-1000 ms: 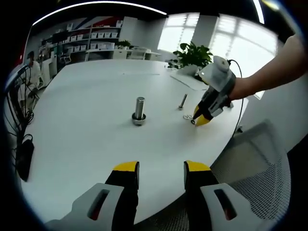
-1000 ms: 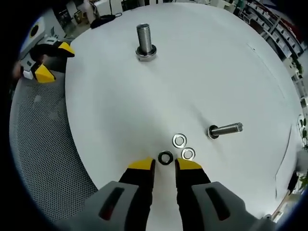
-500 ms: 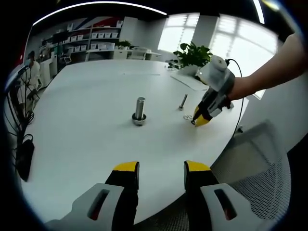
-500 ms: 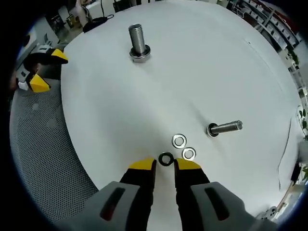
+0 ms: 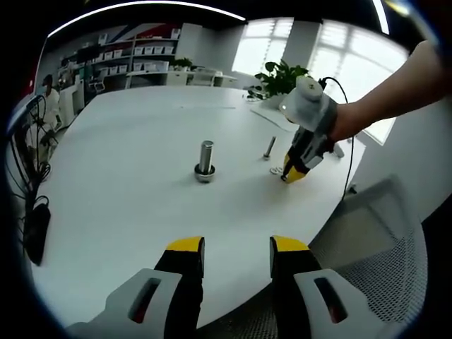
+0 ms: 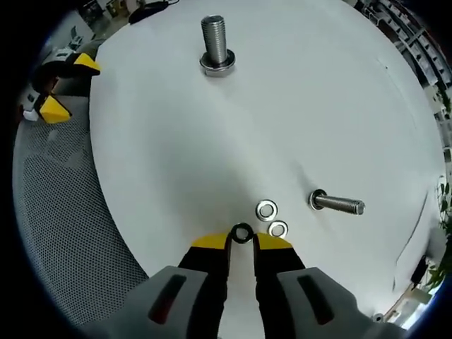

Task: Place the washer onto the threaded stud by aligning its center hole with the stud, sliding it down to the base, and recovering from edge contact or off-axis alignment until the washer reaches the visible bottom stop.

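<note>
We are at the pickup: our right gripper (image 6: 241,242) has its yellow tips down on the white round table (image 6: 296,106), bracketing the small dark metal washer (image 6: 242,233), which lies flat at the table's near edge between the jaws. To do this well, we should judge the washer centred in the gap, keep the tips low so they catch its thin rim, close gently, and lift straight so it does not flip or skid toward the two bright steel washers (image 6: 266,210) just beside it. The jaws stand narrowly parted, hugging the washer's edges; whether they already pinch it we cannot tell. The upright threaded steel stud on its round base (image 6: 216,44) stands well apart, across the table, and a loose bolt (image 6: 337,203) lies on its side near the washers. Our left gripper (image 5: 236,247) hovers released over the near rim, jaws apart, holding nothing.
</note>
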A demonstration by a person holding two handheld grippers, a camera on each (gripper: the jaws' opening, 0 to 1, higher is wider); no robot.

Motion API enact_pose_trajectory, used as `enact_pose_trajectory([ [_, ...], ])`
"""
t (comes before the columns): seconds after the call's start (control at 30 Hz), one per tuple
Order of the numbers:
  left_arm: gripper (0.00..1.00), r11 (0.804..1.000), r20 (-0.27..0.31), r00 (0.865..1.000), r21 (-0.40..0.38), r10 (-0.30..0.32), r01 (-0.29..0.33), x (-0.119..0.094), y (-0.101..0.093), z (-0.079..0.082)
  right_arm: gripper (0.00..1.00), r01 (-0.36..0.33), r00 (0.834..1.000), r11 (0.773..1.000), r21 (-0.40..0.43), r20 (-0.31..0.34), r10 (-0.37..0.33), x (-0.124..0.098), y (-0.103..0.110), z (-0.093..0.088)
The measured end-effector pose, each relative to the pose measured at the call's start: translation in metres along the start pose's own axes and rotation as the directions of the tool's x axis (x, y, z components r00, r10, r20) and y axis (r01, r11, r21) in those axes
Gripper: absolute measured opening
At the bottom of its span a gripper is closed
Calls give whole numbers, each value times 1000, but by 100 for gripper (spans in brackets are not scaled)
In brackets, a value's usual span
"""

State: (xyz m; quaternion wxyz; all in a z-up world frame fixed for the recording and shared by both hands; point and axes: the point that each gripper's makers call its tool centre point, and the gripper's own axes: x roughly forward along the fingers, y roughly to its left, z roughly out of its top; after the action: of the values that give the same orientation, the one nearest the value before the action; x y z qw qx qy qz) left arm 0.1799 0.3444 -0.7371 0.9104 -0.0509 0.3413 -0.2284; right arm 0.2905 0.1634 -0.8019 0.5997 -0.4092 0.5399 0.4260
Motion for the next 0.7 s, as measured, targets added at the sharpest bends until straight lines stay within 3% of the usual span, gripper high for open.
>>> enact_pose_trajectory([
  [0.13,35,1000,2,1000,1,0,0,0,0,1,13,1,1000,1000,-14,-9,-1,-1,0,-1],
  [0.2,35,1000,5,1000,3,0,0,0,0,1,4,83,996,990,-113,-18,-86,0,-12,-1],
  [0.23,35,1000,5,1000,2,-1,1,0,0,1,5,82,996,982,-169,-25,-87,0,-9,0],
  [0.27,35,1000,5,1000,0,-1,1,0,0,1,5,90,994,981,-170,-41,-98,2,-8,-1],
  [0.33,35,1000,6,1000,0,1,-1,0,1,0,5,83,995,984,-155,-43,-91,2,-7,0],
  [0.47,35,1000,3,1000,1,-2,2,0,0,1,5,37,999,999,23,-3,-37,1,-8,-1],
  [0.7,35,1000,4,1000,-3,0,0,0,0,0,5,28,997,999,37,72,-31,0,-9,-2],
])
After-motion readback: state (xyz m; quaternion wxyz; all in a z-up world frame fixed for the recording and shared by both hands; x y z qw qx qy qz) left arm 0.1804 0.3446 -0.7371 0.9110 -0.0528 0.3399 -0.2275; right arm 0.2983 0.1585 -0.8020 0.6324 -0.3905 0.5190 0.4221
